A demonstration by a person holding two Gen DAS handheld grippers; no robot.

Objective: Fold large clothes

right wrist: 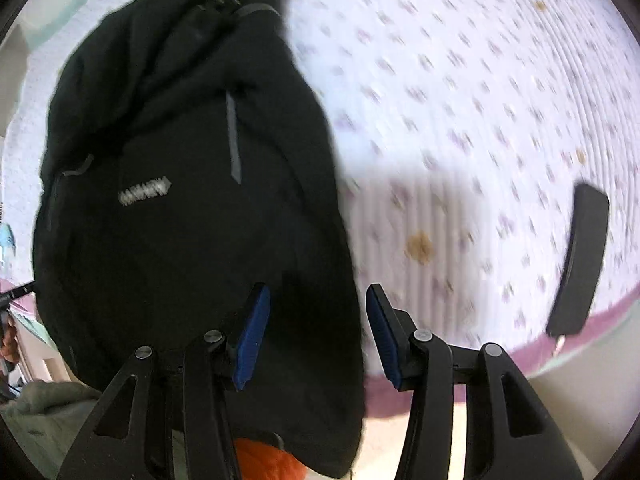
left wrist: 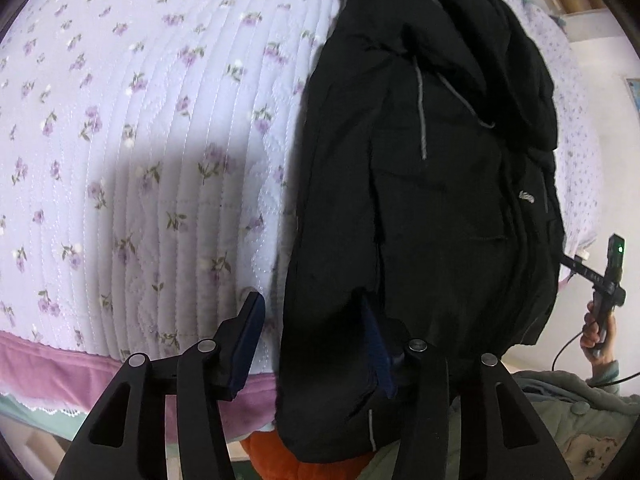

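A large black jacket (left wrist: pixel 424 184) with grey zips lies lengthwise on a lilac flowered quilt (left wrist: pixel 152 128), its lower end hanging over the bed's near edge. My left gripper (left wrist: pixel 316 340) is open at that lower edge, with its right pad against the jacket's cloth and its left pad over the quilt. In the right wrist view, which is motion-blurred, the jacket (right wrist: pixel 180 200) fills the left half. My right gripper (right wrist: pixel 316 336) is open, its jaws astride the jacket's right edge. The right gripper's body also shows in the left wrist view (left wrist: pixel 600 280), held in a hand.
The quilt (right wrist: pixel 480 100) has a purple border (left wrist: pixel 48 364) along the near edge. A dark curved flat object (right wrist: pixel 576 260) lies on the quilt at right. Something orange (right wrist: pixel 268 460) sits below the jacket's hem. A grey-green padded sleeve (left wrist: pixel 568 404) is at lower right.
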